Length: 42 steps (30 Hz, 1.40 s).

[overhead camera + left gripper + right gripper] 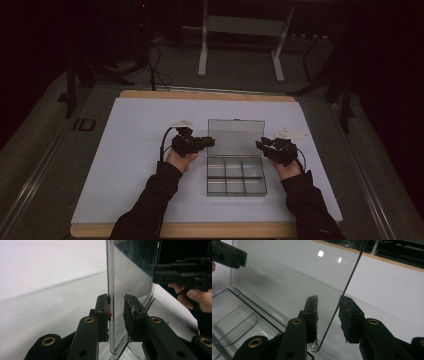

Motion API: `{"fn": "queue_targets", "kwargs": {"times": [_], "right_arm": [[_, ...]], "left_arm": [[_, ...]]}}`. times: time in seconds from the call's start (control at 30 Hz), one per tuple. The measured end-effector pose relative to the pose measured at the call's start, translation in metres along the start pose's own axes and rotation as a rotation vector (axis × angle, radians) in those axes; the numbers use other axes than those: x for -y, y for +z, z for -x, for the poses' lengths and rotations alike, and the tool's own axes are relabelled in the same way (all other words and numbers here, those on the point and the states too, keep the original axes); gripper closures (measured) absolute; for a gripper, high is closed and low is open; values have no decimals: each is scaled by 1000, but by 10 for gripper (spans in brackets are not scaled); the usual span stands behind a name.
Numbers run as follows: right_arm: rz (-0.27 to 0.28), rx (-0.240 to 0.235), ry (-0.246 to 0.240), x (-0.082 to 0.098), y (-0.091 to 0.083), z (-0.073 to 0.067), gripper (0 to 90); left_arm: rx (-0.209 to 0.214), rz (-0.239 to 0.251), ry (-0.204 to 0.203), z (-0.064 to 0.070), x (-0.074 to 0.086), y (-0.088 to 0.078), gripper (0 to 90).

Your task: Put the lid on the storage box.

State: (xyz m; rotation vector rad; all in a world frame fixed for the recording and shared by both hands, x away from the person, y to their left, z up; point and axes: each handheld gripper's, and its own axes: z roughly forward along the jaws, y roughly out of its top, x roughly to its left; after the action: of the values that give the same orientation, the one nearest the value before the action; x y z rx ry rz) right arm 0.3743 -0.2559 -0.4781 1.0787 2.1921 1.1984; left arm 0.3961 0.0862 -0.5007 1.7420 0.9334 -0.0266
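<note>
Dark floor and a pale metal stand [240,40] surround your wooden table [200,94], which is covered by a white sheet [140,150]. One clear compartment box [236,178] sits at the sheet's centre, six cells in its base, its lid [235,136] raised upright. Your left gripper [116,315] is clamped on the lid's left edge. Your right gripper [328,320] straddles the right edge, jaws apart, pads not touching the lid. Two paper tags [182,122] lie near the box.

Left claw [207,142] nearly shut, right claw [262,144] (jaws gapped) level
</note>
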Motion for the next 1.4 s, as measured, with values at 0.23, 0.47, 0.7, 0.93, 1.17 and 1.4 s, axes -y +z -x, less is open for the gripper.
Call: {"fn": "queue_targets", "kwargs": {"times": [0.23,0.47,0.7,0.93,1.17,1.4], "right_arm": [[19,-18,-2,2,-11,-1,715],[31,-38,-10,4,-21,-3,788],[43,-52,-30,9,-31,-7,798],[46,-71,-53,16,-41,-10,798],[44,-90,-64,23,-46,-12,801],[36,-99,-81,35,-49,-14,811]], "left_arm": [[-13,1,38,8,0,-12,758],[-37,-6,82,19,5,-18,788],[-38,-11,107,23,12,-27,791],[-36,-29,136,32,17,-30,790],[-28,-43,147,37,24,-34,790],[-30,-66,173,40,30,-35,787]]}}
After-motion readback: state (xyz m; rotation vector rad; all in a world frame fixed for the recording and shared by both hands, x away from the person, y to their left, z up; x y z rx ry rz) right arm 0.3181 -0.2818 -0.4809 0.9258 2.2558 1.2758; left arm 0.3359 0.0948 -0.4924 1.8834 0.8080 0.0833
